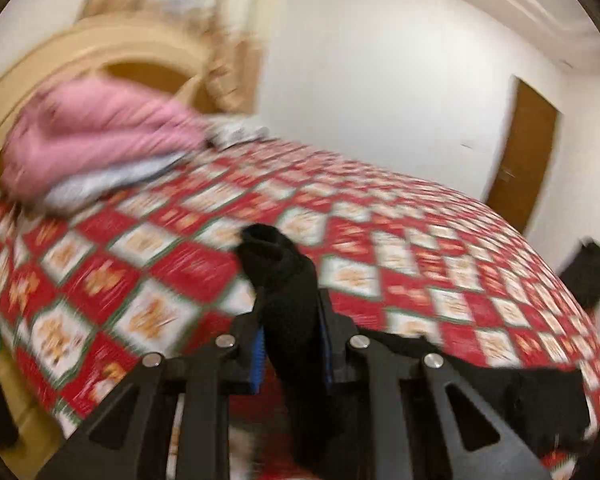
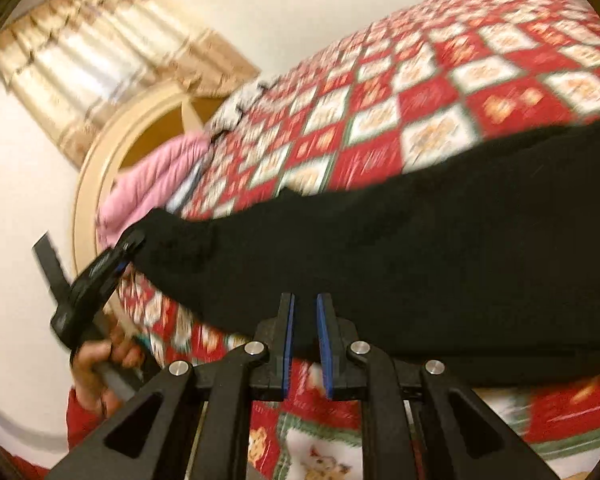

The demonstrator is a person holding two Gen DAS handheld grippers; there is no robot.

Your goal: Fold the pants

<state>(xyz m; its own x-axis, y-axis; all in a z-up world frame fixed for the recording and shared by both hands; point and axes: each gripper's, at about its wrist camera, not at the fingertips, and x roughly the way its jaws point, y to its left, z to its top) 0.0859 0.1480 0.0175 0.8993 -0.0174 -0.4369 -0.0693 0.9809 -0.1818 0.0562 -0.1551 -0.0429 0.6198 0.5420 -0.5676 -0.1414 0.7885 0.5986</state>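
Note:
The black pants [image 2: 380,248] hang stretched above a bed between my two grippers. In the left wrist view my left gripper [image 1: 292,300] is shut on one end, and a bunch of black cloth [image 1: 276,256] sticks up past its blue pads. The right wrist view shows that same left gripper [image 2: 130,246] at the left, pinching the pants' end, with a person's hand [image 2: 100,360] on its handle. My right gripper [image 2: 305,304] stands nearly shut at the pants' lower edge, with the black cloth between its fingertips. Both views are blurred.
The bed has a red, white and green checkered cover [image 1: 420,240]. A pink blanket [image 1: 92,132] on a grey one lies by the arched wooden headboard [image 1: 140,68]. A curtain [image 2: 100,52] hangs behind it, and a brown door [image 1: 528,148] is in the white wall.

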